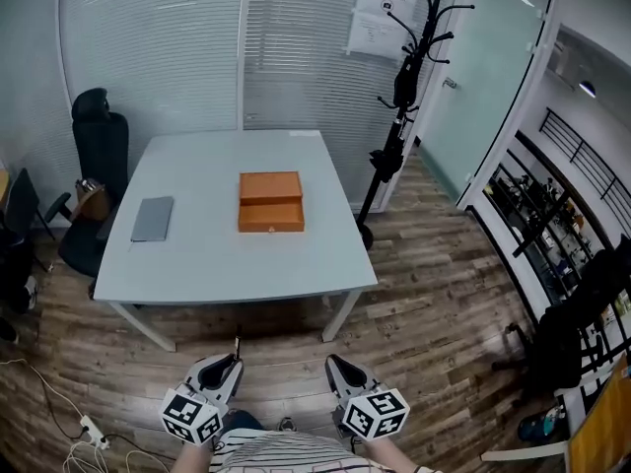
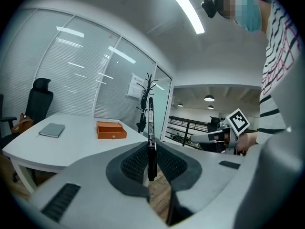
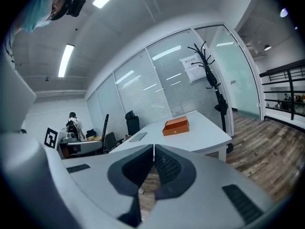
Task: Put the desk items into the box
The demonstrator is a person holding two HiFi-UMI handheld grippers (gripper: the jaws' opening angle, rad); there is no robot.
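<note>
An orange box (image 1: 270, 202) sits near the middle of the pale grey table (image 1: 207, 264), well ahead of both grippers. A grey notebook (image 1: 153, 219) lies to its left. My left gripper (image 1: 231, 365) is held low in front of the table's near edge, shut on a black pen (image 2: 150, 137) that stands upright between the jaws. The box (image 2: 111, 130) and notebook (image 2: 52, 130) show far off in the left gripper view. My right gripper (image 1: 335, 365) hangs beside the left, shut with nothing between its jaws (image 3: 153, 149). The box (image 3: 176, 126) lies far ahead of it.
A black coat rack (image 1: 399, 97) stands right of the table, and a black office chair (image 1: 99, 146) to its left. Cables and a power strip (image 1: 89, 427) lie on the wood floor at lower left. Glass walls with blinds stand behind the table.
</note>
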